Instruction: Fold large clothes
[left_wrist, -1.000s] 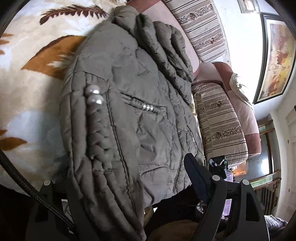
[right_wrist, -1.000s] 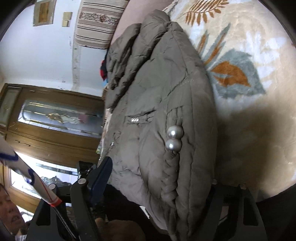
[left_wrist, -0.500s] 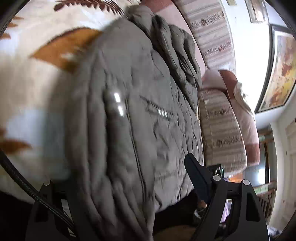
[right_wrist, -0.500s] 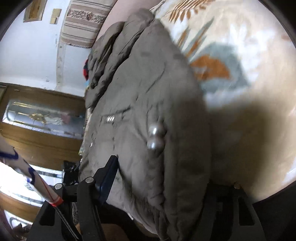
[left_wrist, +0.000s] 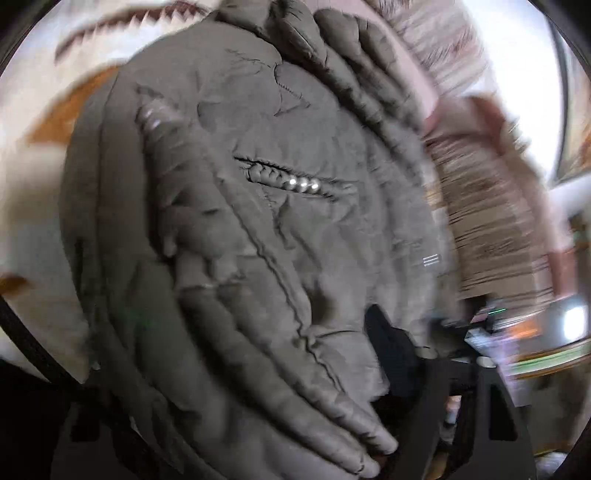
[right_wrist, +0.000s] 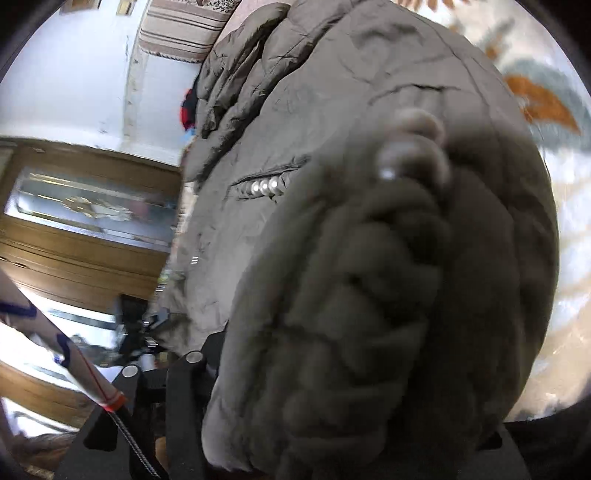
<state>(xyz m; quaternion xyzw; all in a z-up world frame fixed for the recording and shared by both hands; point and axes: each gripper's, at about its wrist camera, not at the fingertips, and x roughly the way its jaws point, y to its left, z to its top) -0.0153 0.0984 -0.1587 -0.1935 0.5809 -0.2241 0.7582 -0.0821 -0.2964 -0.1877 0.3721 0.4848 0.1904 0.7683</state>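
A grey-brown padded jacket (left_wrist: 258, 240) with a braided trim, pearl beads and a beaded pocket fills the left wrist view. It also fills the right wrist view (right_wrist: 369, 258). It lies on a cream blanket with leaf prints (left_wrist: 33, 206). My left gripper (left_wrist: 266, 424) has the jacket's hem bunched between its jaws; only the right finger (left_wrist: 391, 339) shows. My right gripper (right_wrist: 351, 424) likewise holds the hem, with the braided trim close to the lens and its fingertips hidden by cloth.
A striped sofa cushion (left_wrist: 491, 221) lies beyond the jacket on the right in the left wrist view. A wooden door with a glass panel (right_wrist: 85, 206) and a white wall stand at the left in the right wrist view. The leaf blanket (right_wrist: 546, 110) lies at its right.
Both grippers have lifted the jacket's hem and moved it forward toward the collar. The braided trim has come much closer to the right camera. The views are motion-blurred.
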